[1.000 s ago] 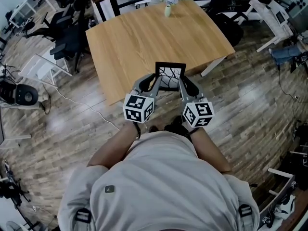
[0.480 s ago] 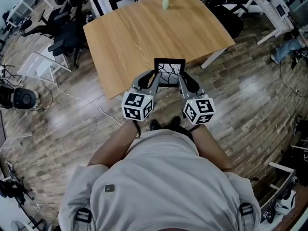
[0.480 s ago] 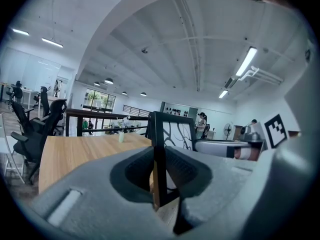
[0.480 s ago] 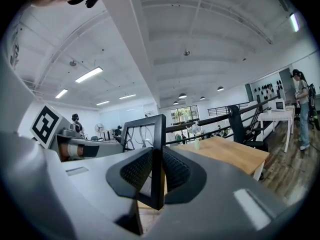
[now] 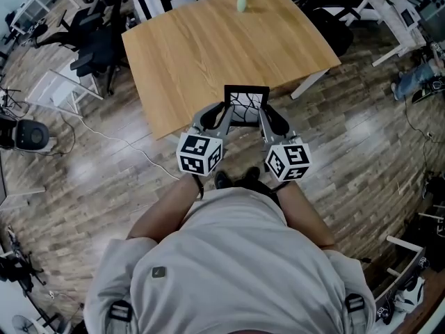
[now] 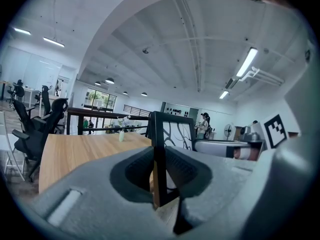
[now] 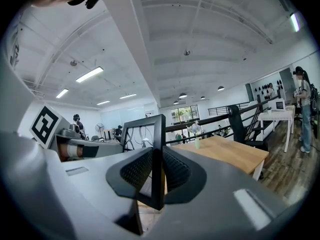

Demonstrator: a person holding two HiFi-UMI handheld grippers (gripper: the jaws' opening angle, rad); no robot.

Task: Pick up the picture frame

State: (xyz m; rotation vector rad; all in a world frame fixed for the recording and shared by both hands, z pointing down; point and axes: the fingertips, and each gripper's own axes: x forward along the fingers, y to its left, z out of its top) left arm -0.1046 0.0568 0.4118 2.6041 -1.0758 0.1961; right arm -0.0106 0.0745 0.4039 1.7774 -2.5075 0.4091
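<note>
1. The picture frame [image 5: 245, 105] stands upright between the two grippers, off the table [image 5: 208, 54], and in the head view it shows over the middle of the table's near edge
2. The left gripper [image 5: 221, 120] has its jaws closed onto the frame's left side bar; in the left gripper view the black bar [image 6: 159, 149] runs straight up between the two ribbed pads [image 6: 139, 170], which press it from both sides
3. The right gripper [image 5: 266, 120] clamps the frame's right side bar in the same way; in the right gripper view the bar [image 7: 158, 149] sits pinched between that gripper's pads [image 7: 175, 170]
4. The frame's lower corner in the left gripper view hangs below the jaws, against the wooden floor, not on the tabletop
5. The frame is black, with a white picture of dark branching lines
6. A small vase [image 5: 241, 3] with flowers stands at the table's far edge, well apart from the frame
</note>
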